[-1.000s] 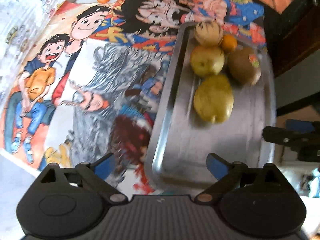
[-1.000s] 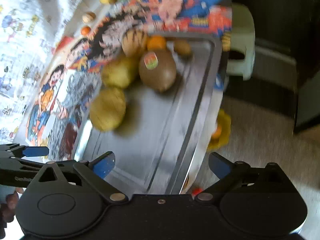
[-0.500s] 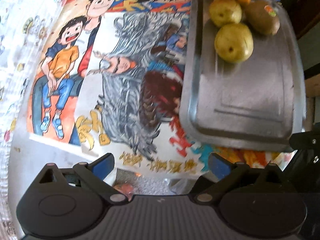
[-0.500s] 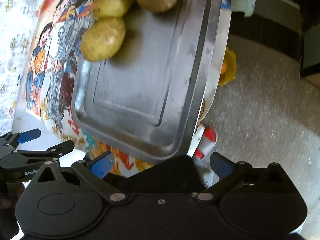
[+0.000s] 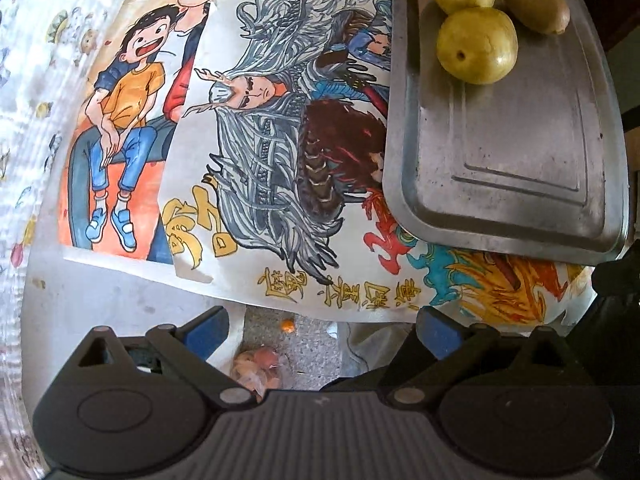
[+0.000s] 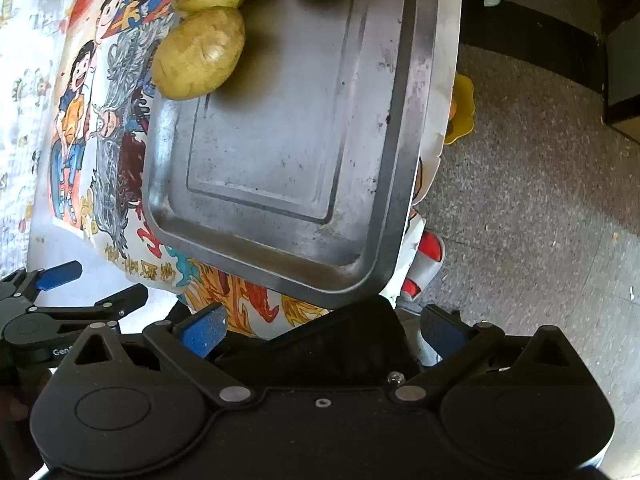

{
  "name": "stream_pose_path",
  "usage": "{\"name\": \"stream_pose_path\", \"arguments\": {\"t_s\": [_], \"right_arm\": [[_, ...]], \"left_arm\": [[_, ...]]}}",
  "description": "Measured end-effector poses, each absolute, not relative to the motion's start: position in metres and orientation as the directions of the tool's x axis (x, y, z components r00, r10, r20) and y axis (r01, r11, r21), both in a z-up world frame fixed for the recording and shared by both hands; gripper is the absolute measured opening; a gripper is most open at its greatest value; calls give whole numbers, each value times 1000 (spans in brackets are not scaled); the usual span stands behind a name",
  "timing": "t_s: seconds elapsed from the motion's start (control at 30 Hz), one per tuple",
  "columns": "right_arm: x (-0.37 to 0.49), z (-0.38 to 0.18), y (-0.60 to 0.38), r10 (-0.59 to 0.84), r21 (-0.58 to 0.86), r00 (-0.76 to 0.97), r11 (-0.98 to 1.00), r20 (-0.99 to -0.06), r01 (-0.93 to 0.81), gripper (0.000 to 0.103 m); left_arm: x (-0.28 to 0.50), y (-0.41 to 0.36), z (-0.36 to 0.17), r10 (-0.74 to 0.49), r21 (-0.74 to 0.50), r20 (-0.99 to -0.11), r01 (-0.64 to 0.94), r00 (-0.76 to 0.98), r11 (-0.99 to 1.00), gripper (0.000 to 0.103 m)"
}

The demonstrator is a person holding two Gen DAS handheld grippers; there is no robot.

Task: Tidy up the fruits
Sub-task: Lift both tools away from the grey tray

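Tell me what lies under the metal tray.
The metal tray rests on colourful cartoon posters spread over the table; the printed flames poke out at its near edge. Whatever lies beneath its middle is covered.

Both wrist views look steeply down from just off the table's near edge. The metal tray fills the upper right in the left view and the centre in the right view.

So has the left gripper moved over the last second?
Yes. The left gripper has pulled back toward the table's near edge: the metal tray, once right between its fingers, now sits farther ahead, and the floor shows below the jaws.
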State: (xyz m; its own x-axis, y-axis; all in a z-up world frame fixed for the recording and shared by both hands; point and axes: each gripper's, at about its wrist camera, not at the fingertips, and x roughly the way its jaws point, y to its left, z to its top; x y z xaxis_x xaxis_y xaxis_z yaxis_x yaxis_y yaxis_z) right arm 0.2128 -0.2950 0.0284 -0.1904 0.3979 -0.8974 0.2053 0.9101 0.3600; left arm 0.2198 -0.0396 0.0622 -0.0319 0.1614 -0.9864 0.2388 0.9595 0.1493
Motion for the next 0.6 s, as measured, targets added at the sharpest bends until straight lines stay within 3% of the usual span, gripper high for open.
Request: {"name": "stream_pose_path", "arguments": {"t_s": [0.6], "right_arm": [[217,41,-294,363,288,-166,889,-917,356,102]], "left_arm": [[266,-21,58,150,134,-989,373,-13,918,102]]}}
